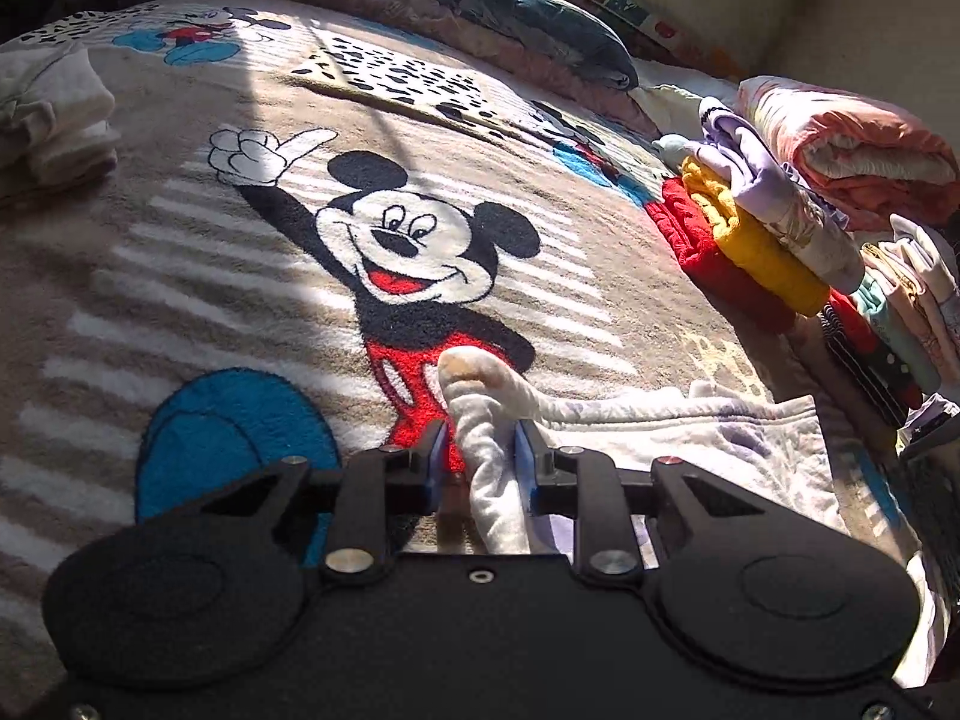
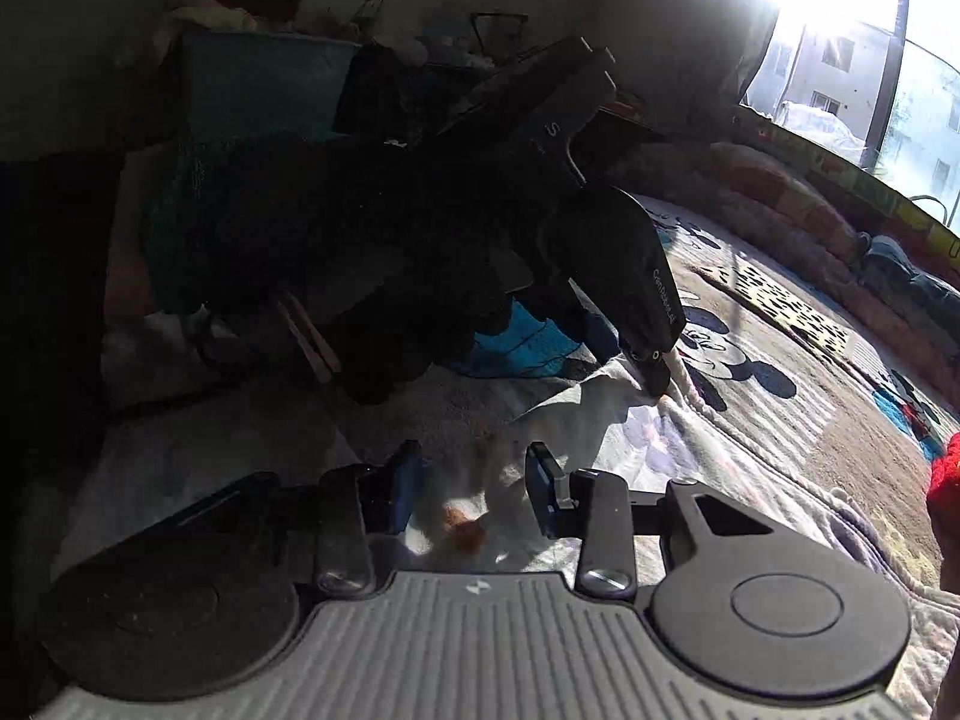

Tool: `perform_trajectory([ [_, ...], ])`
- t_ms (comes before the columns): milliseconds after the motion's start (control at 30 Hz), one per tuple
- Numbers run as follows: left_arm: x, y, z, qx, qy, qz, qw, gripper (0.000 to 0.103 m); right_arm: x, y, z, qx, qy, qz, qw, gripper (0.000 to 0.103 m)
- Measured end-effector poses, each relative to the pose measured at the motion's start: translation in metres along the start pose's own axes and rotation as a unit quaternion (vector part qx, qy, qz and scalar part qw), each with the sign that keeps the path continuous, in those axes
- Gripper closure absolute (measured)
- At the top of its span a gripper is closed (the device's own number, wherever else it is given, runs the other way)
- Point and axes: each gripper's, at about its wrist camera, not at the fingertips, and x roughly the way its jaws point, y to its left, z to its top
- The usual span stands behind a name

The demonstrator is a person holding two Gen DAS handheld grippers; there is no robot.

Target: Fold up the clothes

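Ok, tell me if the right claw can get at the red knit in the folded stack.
Probably yes. The right claw is open and holds nothing, and the red knit lies just to its right, nothing between them; only the white garment beneath.

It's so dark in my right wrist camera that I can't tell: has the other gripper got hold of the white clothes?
Observer: Yes. The left gripper has its jaws shut on a bunched fold of the white garment.
Operator: Is there a folded pile anywhere?
Observer: Yes. A folded stack with red, yellow and lilac pieces lies on the Mickey Mouse blanket, to the right of the garment.
Operator: Anything else?
Observer: A heap of white clothes lies at the left edge of the left wrist view.
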Motion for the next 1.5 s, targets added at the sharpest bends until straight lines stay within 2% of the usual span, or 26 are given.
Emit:
perform_trajectory([
  [133, 0.006, -0.004, -0.001, 0.025, 0.007, 0.008, 0.9996, 0.081, 0.013, -0.003, 0.012, -0.015, 0.080, 0.056, 0.995, 0.069],
  [233, 0.005, -0.006, 0.000, 0.036, 0.003, 0.008, 0.9993, 0.081, 0.006, -0.018, 0.013, 0.043, 0.104, 0.088, 0.990, 0.069],
  [367, 0.003, -0.002, 0.001, 0.022, -0.006, -0.005, 0.9997, 0.081, -0.016, -0.008, -0.007, 0.049, 0.122, 0.086, 0.988, 0.068],
  [500, 0.004, -0.008, 0.001, 0.032, -0.011, 0.004, 0.9994, 0.083, -0.033, -0.006, 0.008, 0.044, 0.115, 0.046, 0.991, 0.065],
  [600, 0.004, -0.015, 0.000, 0.052, -0.019, -0.004, 0.9985, 0.094, -0.016, -0.012, 0.021, 0.033, 0.104, 0.026, 0.994, 0.065],
  [633, 0.002, -0.014, 0.001, 0.046, -0.026, -0.025, 0.9983, 0.096, -0.010, -0.013, 0.025, 0.027, 0.102, 0.022, 0.994, 0.065],
  [667, -0.003, -0.010, 0.002, 0.027, -0.044, -0.081, 0.9954, 0.096, -0.004, -0.010, 0.027, 0.013, 0.100, 0.017, 0.995, 0.065],
  [700, -0.012, -0.004, 0.003, -0.003, -0.073, -0.169, 0.9829, 0.097, -0.001, -0.005, 0.027, -0.001, 0.090, 0.015, 0.996, 0.065],
  [733, -0.018, 0.001, 0.004, -0.023, -0.093, -0.232, 0.9678, 0.097, 0.000, -0.001, 0.027, -0.005, 0.081, 0.016, 0.997, 0.065],
  [833, -0.016, 0.009, 0.008, -0.036, -0.092, -0.271, 0.9574, 0.097, 0.010, 0.006, 0.023, -0.008, 0.083, 0.012, 0.996, 0.062],
  [1000, 0.026, 0.039, 0.008, -0.132, -0.016, -0.241, 0.9614, 0.097, 0.030, 0.001, 0.018, 0.029, 0.098, 0.023, 0.994, 0.060],
  [1100, 0.030, 0.047, 0.009, -0.149, -0.003, -0.200, 0.9684, 0.097, 0.033, 0.001, 0.022, 0.027, 0.110, 0.027, 0.993, 0.059],
  [1133, 0.032, 0.048, 0.009, -0.151, 0.003, -0.173, 0.9733, 0.096, 0.034, 0.001, 0.024, 0.025, 0.115, 0.029, 0.993, 0.059],
  [1167, 0.033, 0.048, 0.009, -0.149, 0.008, -0.146, 0.9779, 0.093, 0.035, 0.002, 0.025, 0.023, 0.120, 0.029, 0.992, 0.059],
  [1233, 0.029, 0.041, 0.012, -0.125, 0.002, -0.108, 0.9862, 0.080, 0.038, 0.003, 0.027, 0.023, 0.127, 0.026, 0.991, 0.059],
  [1300, 0.016, 0.028, 0.017, -0.077, -0.021, -0.047, 0.9957, 0.074, 0.040, 0.002, 0.025, 0.030, 0.127, 0.024, 0.991, 0.059],
  [1333, 0.008, 0.022, 0.019, -0.053, -0.033, -0.015, 0.9979, 0.072, 0.040, 0.002, 0.025, 0.033, 0.126, 0.024, 0.991, 0.059],
  [1400, -0.009, 0.014, 0.022, -0.011, -0.063, 0.046, 0.9969, 0.072, 0.042, 0.001, 0.022, 0.041, 0.123, 0.024, 0.991, 0.059],
  [1433, -0.017, 0.011, 0.023, 0.003, -0.069, 0.040, 0.9968, 0.072, 0.044, 0.000, 0.021, 0.044, 0.122, 0.024, 0.991, 0.059],
  [1500, -0.031, 0.006, 0.022, 0.021, -0.064, -0.028, 0.9973, 0.072, 0.045, 0.000, 0.021, 0.048, 0.122, 0.025, 0.991, 0.058],
])
